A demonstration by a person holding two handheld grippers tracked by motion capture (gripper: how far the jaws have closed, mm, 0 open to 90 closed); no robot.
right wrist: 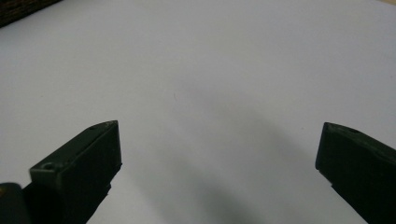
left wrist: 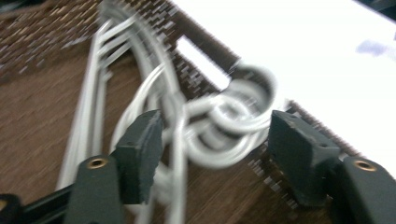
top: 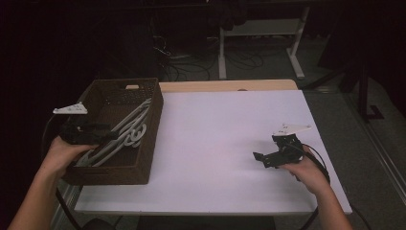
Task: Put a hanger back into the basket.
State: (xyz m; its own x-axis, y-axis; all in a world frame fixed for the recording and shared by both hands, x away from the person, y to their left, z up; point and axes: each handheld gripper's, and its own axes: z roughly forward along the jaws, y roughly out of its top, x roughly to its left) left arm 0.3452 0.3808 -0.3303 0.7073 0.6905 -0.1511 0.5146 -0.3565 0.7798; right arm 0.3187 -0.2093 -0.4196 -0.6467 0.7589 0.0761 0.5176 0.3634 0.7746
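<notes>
A dark brown woven basket (top: 143,158) sits at the left edge of the white counter (top: 230,143), its long side running from the near-left corner toward the far edge. Its walls are coarse wicker with a slot handle cut into each end. Inside lies a bundle of pale grey plastic hangers (top: 125,132), smooth and rounded, their straight bars stretched along the basket floor and their curled hooks piled together against the wall that faces the middle of the counter.

The left hand-held gripper (top: 106,134) hangs over the basket just above those hooks. In the left gripper view its two black jaws stand apart on either side of the looped hooks (left wrist: 224,126), with a gap between each pad and the plastic, so nothing is gripped; the picture is blurred. The basket wall and its handle slot lie right behind the hooks.

The right hand-held gripper (top: 261,157) rests low near the counter's right edge, well apart from the basket, jaws spread wide over bare white surface and holding nothing.

No writing or labels can be read anywhere.
</notes>
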